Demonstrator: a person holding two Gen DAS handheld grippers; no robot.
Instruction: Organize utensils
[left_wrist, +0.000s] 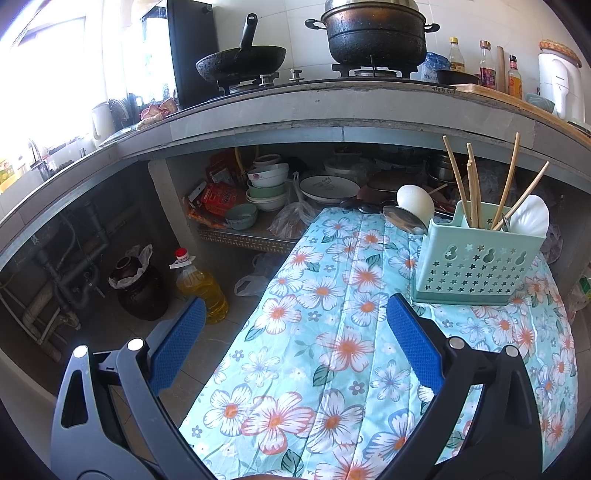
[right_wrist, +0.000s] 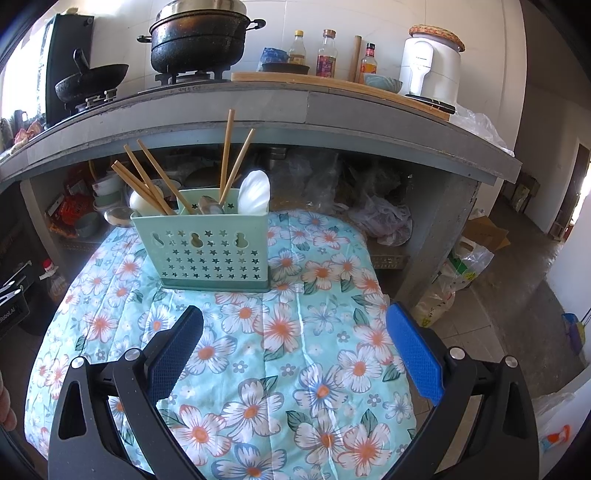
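Observation:
A mint-green perforated utensil holder (left_wrist: 476, 266) (right_wrist: 214, 247) stands on a floral-clothed table (left_wrist: 332, 350) (right_wrist: 258, 350). Several wooden chopsticks (left_wrist: 472, 184) (right_wrist: 151, 181) and a white spoon (left_wrist: 532, 218) (right_wrist: 255, 192) stand in it. A metal spoon (right_wrist: 210, 205) also sits inside. Behind its left side lie a white spoon (left_wrist: 415, 201) (right_wrist: 138, 201) and a metal spoon (left_wrist: 402, 219) (right_wrist: 118, 216). My left gripper (left_wrist: 295, 314) is open and empty, near and left of the holder. My right gripper (right_wrist: 295, 321) is open and empty, in front of it.
A concrete counter (left_wrist: 332, 107) (right_wrist: 295, 107) beyond the table carries a wok (left_wrist: 240, 62), a pot (left_wrist: 376, 33) (right_wrist: 199, 37), bottles and a white appliance (right_wrist: 432, 66). Bowls and plates (left_wrist: 273, 184) sit beneath. An oil bottle (left_wrist: 199, 284) and dark jar (left_wrist: 140, 288) stand on the floor at left; bags (right_wrist: 458, 273) at right.

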